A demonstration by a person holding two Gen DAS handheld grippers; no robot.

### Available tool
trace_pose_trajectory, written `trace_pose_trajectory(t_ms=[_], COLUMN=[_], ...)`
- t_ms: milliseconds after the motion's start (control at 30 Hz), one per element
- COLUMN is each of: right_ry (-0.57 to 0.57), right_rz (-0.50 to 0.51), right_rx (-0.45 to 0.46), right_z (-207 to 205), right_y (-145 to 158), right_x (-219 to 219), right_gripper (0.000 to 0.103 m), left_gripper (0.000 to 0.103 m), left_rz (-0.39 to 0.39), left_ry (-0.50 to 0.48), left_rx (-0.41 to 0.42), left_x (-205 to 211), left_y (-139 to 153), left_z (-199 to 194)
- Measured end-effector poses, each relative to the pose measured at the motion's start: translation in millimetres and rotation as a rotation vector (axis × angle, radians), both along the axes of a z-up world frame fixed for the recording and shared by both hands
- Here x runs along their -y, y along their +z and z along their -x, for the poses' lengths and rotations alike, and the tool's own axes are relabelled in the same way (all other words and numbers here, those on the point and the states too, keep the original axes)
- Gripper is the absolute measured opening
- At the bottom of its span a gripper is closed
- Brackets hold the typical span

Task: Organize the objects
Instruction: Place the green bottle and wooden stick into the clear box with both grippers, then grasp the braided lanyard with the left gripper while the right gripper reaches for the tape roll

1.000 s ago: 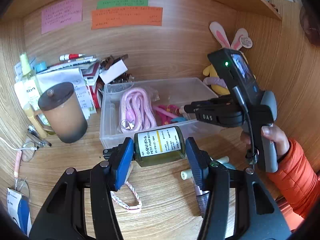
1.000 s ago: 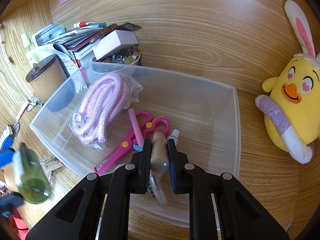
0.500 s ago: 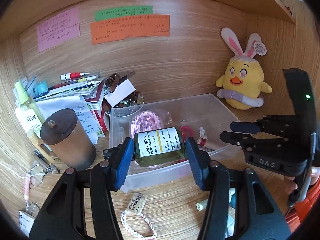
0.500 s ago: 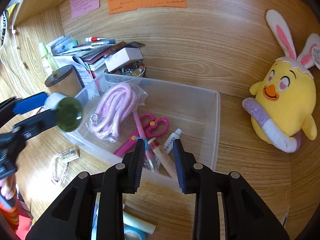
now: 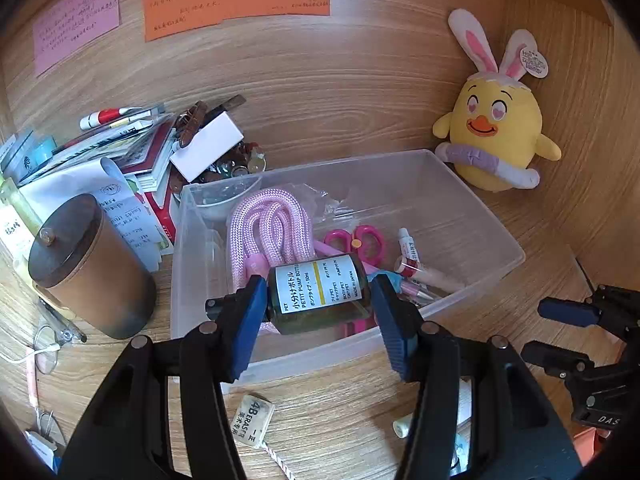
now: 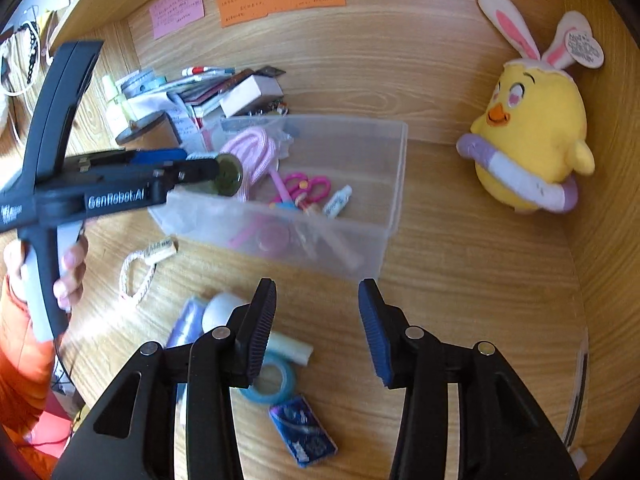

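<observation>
My left gripper (image 5: 316, 300) is shut on a dark green pump bottle (image 5: 320, 296) with a white label. It holds the bottle sideways above the front part of the clear plastic bin (image 5: 480, 216). Inside the bin lie a pink rope (image 5: 268, 224), pink scissors (image 5: 356, 240) and small tubes (image 5: 416, 268). The right wrist view shows the left gripper (image 6: 200, 168) from the side, with the bottle (image 6: 228, 174) over the bin's left end (image 6: 384, 184). My right gripper (image 6: 316, 308) hangs over the desk in front of the bin. Its jaws are opening, with nothing between them.
A yellow plush chick (image 5: 496, 136) sits in the back right corner. A brown lidded canister (image 5: 88, 272) and a pile of books and papers (image 5: 132, 148) stand left of the bin. In front lie an eraser tag (image 5: 252, 426), a tape roll (image 6: 268, 380), a blue packet (image 6: 304, 428) and a white tube (image 6: 288, 350).
My right gripper let go of a tube inside the bin, opened and drew back over the desk in front. My left gripper carried the bottle forward to above the bin.
</observation>
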State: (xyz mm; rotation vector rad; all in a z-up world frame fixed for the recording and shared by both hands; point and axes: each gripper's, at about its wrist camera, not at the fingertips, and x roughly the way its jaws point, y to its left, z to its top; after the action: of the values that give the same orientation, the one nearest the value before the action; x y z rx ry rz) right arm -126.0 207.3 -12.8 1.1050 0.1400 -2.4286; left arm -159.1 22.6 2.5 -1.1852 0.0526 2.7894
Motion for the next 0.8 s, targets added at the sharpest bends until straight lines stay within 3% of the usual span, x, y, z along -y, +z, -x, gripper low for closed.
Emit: trace_pose_trajectory(t_ms=[367, 500, 800], right_ry=[0.046, 0.060, 0.063], right_rz=[0.013, 0.016, 0.019], right_rx=[0.073, 0.095, 0.135], right_z=[-29.8, -36.7, -35.7], right_y=[-21.1, -28.7, -44.0], right_x=[-0.1, 3.2, 9.5], right_gripper=[0.040, 0.044, 0.045], left_gripper=[0.054, 0.056, 0.063], left_rz=[-0.027, -0.023, 0.009], left_ry=[-0.012, -0.011, 0.022], left_rx=[-0.042, -0.051, 0.039], left_x=[11.7, 21.6, 42.4], left_y=[20.5, 24.1, -9.2], left_z=[-30.1, -49.5, -84.0])
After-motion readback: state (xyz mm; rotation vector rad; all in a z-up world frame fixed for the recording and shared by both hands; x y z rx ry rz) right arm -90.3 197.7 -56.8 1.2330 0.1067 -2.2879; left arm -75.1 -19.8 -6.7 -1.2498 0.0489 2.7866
